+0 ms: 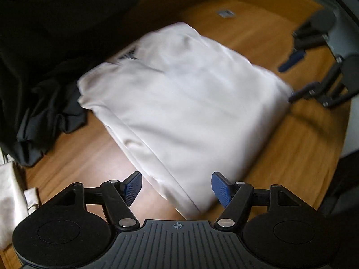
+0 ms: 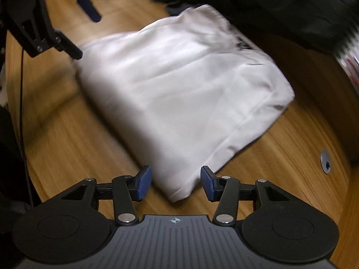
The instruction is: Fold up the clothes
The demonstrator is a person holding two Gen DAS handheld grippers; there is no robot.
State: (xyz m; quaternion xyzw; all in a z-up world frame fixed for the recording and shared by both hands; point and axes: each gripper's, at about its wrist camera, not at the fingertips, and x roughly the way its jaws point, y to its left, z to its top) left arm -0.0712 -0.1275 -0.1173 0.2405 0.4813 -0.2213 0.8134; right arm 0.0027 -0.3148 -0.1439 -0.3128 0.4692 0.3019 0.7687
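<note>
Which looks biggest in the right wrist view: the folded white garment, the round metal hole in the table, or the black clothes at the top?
1. Folded white garment, filling the middle.
2. Black clothes; cut off by the picture's edge and farther away, so this rank is unsure.
3. Round metal hole, clearly smallest.

No legible text or labels.

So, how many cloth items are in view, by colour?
White: 2, the folded garment and a crumpled piece at the table edge
Dark: 1, the clothing heap
Total: 3
</note>
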